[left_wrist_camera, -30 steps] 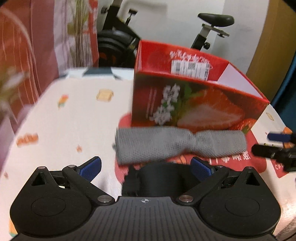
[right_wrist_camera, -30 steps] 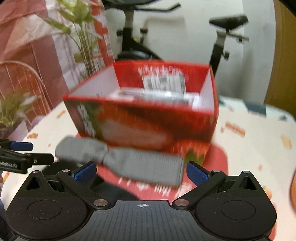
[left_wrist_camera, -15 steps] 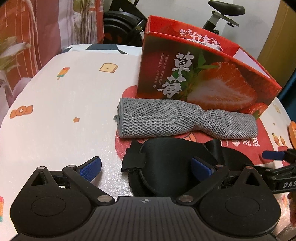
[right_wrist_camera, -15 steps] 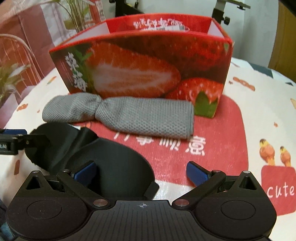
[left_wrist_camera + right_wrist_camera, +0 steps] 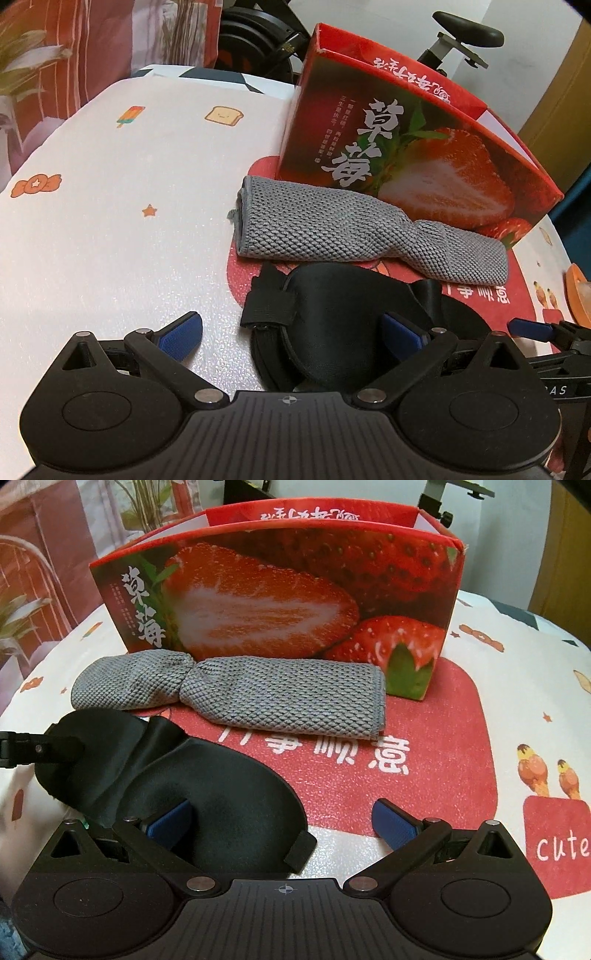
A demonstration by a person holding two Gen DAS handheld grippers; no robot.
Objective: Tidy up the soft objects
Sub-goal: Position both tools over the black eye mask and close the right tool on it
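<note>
A black eye mask [image 5: 332,325] lies on the table in front of a rolled grey cloth [image 5: 354,232], which lies against a red strawberry box [image 5: 413,155]. My left gripper [image 5: 291,332] is open, low over the mask's left end, its jaws wide on either side of it. My right gripper [image 5: 280,821] is open over the mask's right end [image 5: 229,797]; the cloth [image 5: 258,694] and box [image 5: 280,590] are beyond. The left gripper's fingertip [image 5: 37,747] shows at the mask's far end.
The table has a white patterned cloth [image 5: 110,206] with a red printed patch [image 5: 436,738]. An orange object [image 5: 578,291] sits at the right edge. An exercise bike [image 5: 465,40] and plants stand behind the table.
Both grippers have come down and drawn closer to the table, so the black mask now lies between their jaws. The cloth and box have not moved.
</note>
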